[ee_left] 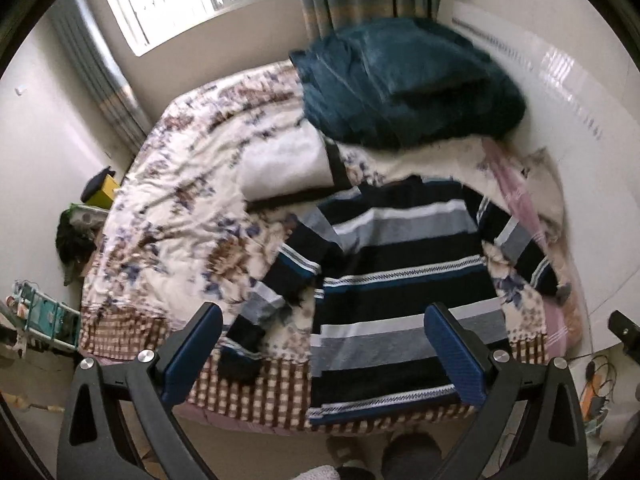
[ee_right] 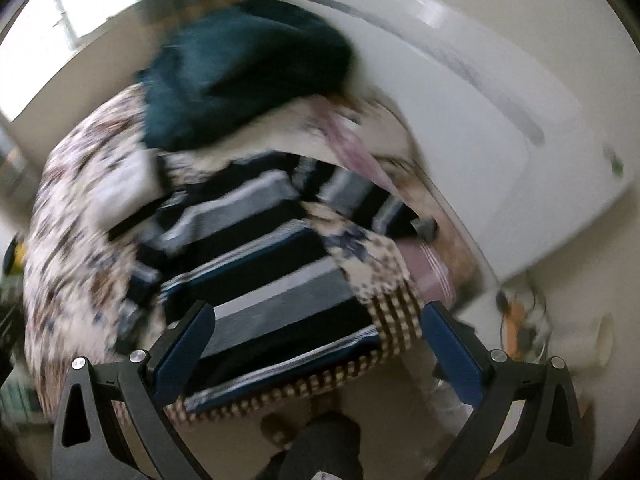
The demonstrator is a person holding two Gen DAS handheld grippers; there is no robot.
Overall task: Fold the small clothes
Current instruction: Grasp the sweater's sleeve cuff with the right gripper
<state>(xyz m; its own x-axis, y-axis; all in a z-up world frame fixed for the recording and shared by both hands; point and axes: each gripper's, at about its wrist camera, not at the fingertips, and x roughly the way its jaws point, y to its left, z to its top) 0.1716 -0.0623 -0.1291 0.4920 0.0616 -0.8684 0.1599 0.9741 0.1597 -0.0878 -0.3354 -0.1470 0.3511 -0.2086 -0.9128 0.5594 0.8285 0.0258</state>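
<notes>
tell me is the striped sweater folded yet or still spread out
Spread out: the striped sweater lies flat on the floral bedspread, both sleeves out to the sides, hem at the bed's near edge.

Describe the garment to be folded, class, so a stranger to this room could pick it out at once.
Start at the bed with the floral bedspread. On its near end, below the heaped teal blanket, a striped sweater lies spread flat. It alone has broad navy, grey and white horizontal bands.
</notes>
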